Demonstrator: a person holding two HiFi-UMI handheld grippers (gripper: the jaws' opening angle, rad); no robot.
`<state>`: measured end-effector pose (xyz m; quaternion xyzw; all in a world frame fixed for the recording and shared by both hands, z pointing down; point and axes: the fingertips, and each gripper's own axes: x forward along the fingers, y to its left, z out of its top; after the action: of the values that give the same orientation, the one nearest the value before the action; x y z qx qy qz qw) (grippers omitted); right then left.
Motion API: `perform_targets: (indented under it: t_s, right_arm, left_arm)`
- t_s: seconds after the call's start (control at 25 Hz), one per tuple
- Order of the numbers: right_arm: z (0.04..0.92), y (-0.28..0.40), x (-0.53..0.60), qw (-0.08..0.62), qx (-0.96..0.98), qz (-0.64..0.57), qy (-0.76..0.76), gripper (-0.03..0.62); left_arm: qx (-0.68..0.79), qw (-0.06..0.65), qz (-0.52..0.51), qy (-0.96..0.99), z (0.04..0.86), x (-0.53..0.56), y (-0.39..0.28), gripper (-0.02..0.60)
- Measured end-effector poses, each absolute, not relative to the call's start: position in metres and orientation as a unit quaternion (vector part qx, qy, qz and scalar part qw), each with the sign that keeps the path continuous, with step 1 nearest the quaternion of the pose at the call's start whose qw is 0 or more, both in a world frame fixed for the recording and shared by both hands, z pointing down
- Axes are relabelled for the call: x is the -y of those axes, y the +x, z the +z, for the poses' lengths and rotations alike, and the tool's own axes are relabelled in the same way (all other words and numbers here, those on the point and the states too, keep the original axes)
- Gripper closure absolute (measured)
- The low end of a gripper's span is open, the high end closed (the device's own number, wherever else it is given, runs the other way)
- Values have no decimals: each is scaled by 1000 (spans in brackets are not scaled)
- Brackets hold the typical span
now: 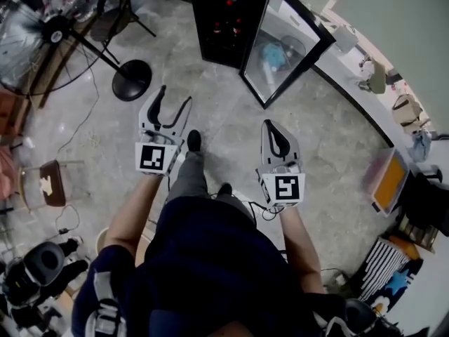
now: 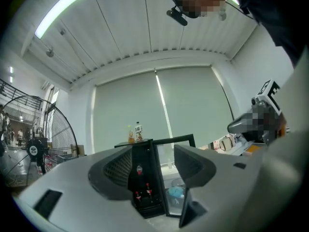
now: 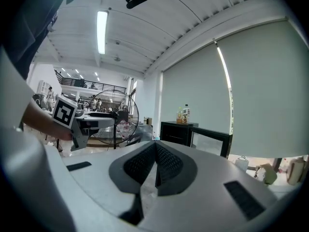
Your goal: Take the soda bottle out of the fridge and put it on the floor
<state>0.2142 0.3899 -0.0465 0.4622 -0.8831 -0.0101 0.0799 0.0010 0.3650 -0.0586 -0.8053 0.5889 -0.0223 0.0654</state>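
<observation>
My left gripper (image 2: 153, 166), jaws spread and empty, faces the upright soda bottle (image 2: 139, 170) straight ahead in the open fridge (image 2: 143, 150), well apart; my right gripper (image 3: 155, 161) is clenched, empty.

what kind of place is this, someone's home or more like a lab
Probably a workshop or lab hall, not a home: a bare concrete floor, a big industrial pedestal fan, and a black mini fridge standing straight on the floor with its glass door open.
</observation>
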Motion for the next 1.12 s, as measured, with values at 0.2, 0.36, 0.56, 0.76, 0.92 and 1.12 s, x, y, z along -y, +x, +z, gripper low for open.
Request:
perform_targets:
  t_s: [0.2, 0.36, 0.56, 0.76, 0.92, 1.12]
  right_arm:
    - [-29, 175, -323, 84, 874, -15, 478, 576]
    - [-19, 128, -244, 85, 866, -13, 493, 576]
    - [-6, 79, -152, 102, 853, 1, 512, 576]
    - [10, 65, -98, 111, 843, 5, 527, 576]
    - [27, 66, -63, 119, 844, 5, 522, 576]
    - [50, 65, -30, 120, 855, 10, 505, 576]
  left_arm:
    - [-572, 67, -4, -818, -39, -290, -31, 314]
    - [-545, 63, -6, -836, -23, -209, -62, 314]
    - [-514, 45, -14, -856, -10, -115, -93, 314]
    - [-496, 38, -29, -867, 14, -52, -99, 314]
    - [-497, 34, -35, -867, 38, -13, -93, 314]
    - [-506, 29, -47, -861, 75, 27, -78, 314]
